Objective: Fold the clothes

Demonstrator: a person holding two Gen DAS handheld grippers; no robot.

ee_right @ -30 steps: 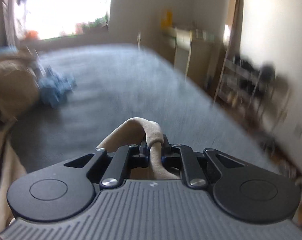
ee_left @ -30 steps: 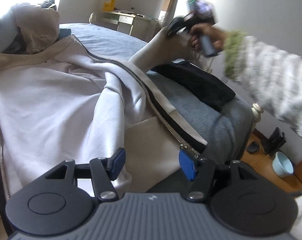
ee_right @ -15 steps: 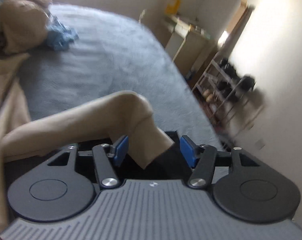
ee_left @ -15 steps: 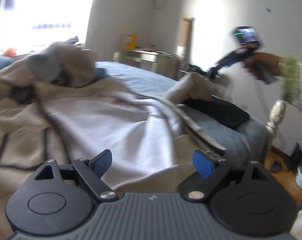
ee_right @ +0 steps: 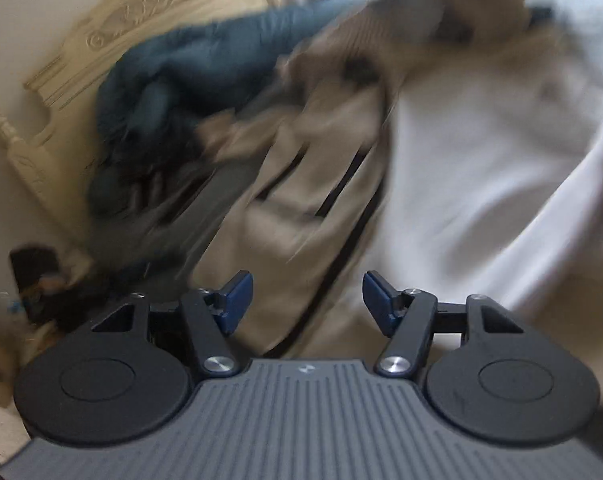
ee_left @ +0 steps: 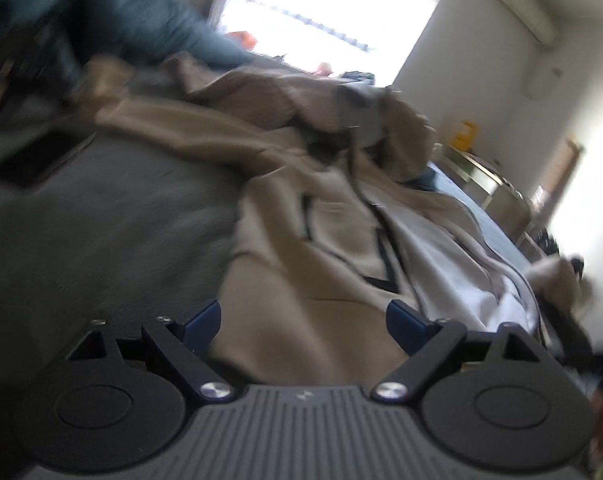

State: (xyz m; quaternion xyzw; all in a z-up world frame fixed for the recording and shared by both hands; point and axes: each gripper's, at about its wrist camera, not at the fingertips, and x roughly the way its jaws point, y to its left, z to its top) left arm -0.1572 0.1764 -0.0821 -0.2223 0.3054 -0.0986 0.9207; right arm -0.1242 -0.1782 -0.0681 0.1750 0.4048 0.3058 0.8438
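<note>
Daylight pours from a blown-out window (ee_left: 325, 4) at the top of the left wrist view, whitening the wall (ee_left: 497, 60) beside it. Both views smear with motion blur; only the foreground gripper bodies stay sharp. Fisheye curvature bends and darkens the corners

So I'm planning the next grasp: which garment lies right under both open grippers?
The beige jacket with black zipper lines; the dark blue garment sits piled farther back by the headboard.

Left gripper (ee_left: 303, 322) held with blue-padded fingers (ee_left: 205, 320) spread wide, nothing between them; right gripper (ee_right: 307, 300) likewise parted and empty, both views motion-blurred.
</note>
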